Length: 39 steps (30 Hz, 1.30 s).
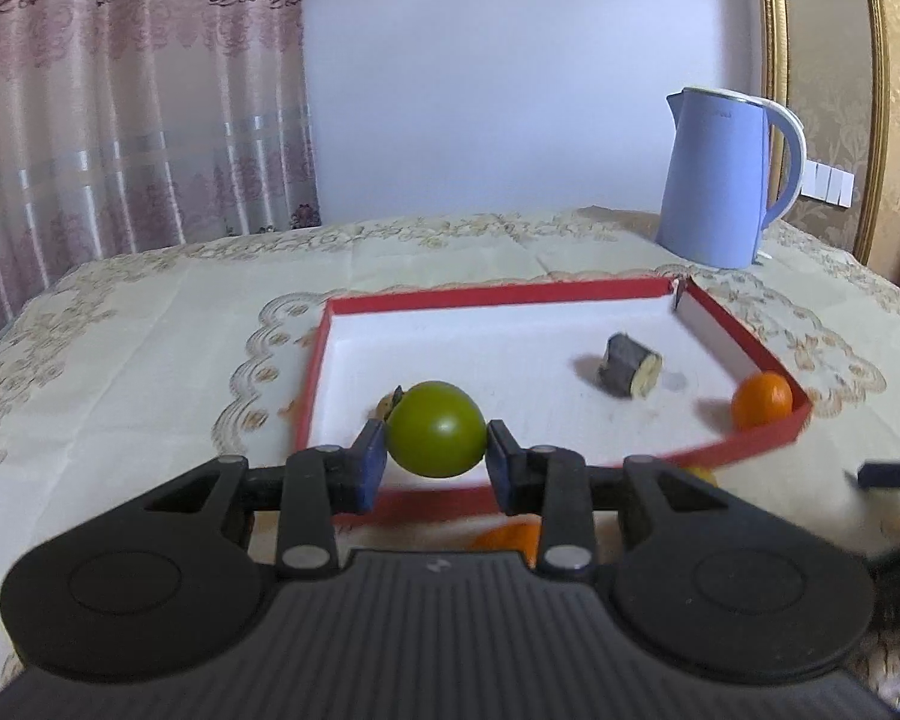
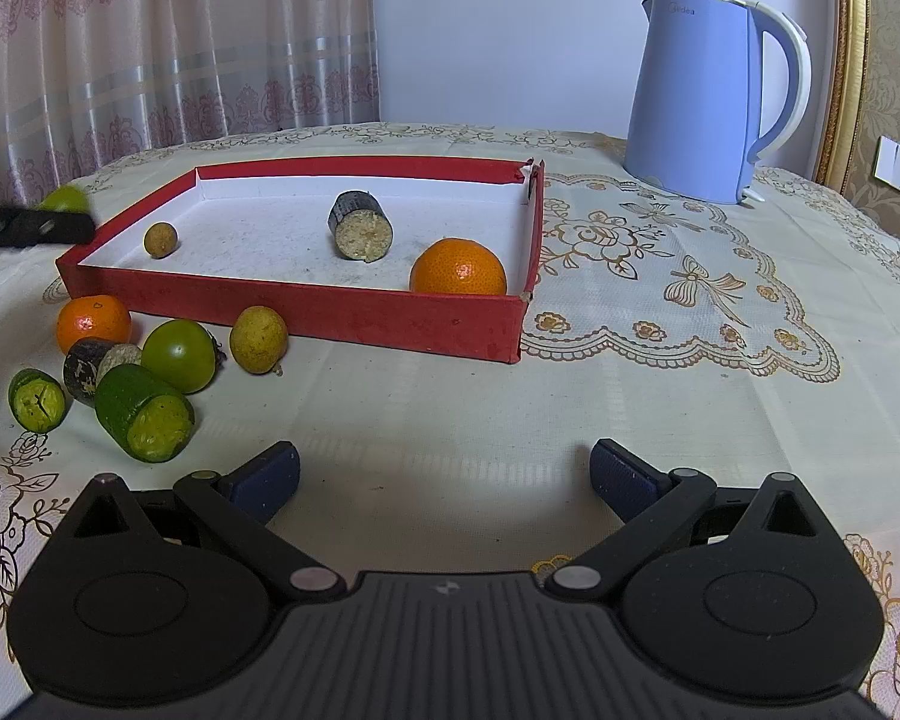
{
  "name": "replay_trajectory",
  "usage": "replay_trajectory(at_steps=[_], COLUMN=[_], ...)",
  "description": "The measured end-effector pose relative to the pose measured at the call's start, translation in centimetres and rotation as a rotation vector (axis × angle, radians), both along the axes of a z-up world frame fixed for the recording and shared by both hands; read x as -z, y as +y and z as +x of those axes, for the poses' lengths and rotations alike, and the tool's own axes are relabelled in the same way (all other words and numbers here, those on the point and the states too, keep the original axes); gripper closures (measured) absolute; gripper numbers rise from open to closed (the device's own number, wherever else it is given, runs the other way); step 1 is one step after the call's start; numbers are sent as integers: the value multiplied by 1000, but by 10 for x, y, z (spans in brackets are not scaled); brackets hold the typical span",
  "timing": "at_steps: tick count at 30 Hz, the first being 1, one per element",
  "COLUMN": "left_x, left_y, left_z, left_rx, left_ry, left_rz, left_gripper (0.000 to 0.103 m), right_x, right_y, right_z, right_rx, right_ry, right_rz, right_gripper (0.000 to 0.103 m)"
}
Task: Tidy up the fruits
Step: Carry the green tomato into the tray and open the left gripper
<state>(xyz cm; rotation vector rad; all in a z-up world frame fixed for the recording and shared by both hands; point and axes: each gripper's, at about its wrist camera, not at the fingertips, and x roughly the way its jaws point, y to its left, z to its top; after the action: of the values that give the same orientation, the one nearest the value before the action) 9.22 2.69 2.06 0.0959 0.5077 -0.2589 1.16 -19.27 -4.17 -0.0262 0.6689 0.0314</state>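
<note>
- The left gripper (image 1: 437,456) holds a round green fruit (image 1: 435,437) between its blue pads (image 1: 371,461), gripped across its widest part, in the air at the near left edge of the red tray (image 1: 315,372).
- The fruit looks smooth and glossy, so it could slip; it seems firm but bruisable, so a moderate squeeze across the middle suits it, and it probably weighs little.
- The right gripper (image 2: 444,480) stands wide and empty, low over the tablecloth (image 2: 630,390), near the tray's near wall.
- Inside the tray lie an orange (image 2: 459,269) at the near right corner, a dark cut cylinder piece (image 2: 360,227) near the middle, and a small brownish round fruit (image 2: 161,239) at the left.
- On the cloth to the near left of the tray a cluster waits: another orange (image 2: 93,321), a green round fruit (image 2: 180,354), a yellowish oval fruit (image 2: 258,339), a dark cut piece (image 2: 90,369) and two green cut pieces (image 2: 144,414) (image 2: 36,399).
- The cut pieces show soft flesh at their ends; their skin-covered sides look like the safer place to grip, as the round ends would crumble or smear.
- A blue kettle (image 2: 702,102) stands far right, well apart from the tray.
- Judged from the layout, the held fruit is on its way into the tray, and much of the sorting remains.
</note>
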Motion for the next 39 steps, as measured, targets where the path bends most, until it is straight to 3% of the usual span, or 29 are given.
replay_trajectory(at_steps=[13,31,33,35,39], left_x=[20,35,36,35,29], left_y=[-29,-42,-43,-44,-39], left_z=[82,108,106,104,97], left_rx=[-38,-70,-71,-64,-63], left_ry=[74,104,94,91,80], left_rz=[41,94,107,106,90], left_gripper=[71,70,67,54,38], right_x=[0,0,0,0,0], right_y=[0,0,0,0,0], right_z=[0,0,0,0,0], right_rx=[0,0,0,0,0], right_ry=[0,-1,-1,-1,-1], right_rz=[-1,-1,-1,-1,-1], right_gripper=[0,0,0,0,0])
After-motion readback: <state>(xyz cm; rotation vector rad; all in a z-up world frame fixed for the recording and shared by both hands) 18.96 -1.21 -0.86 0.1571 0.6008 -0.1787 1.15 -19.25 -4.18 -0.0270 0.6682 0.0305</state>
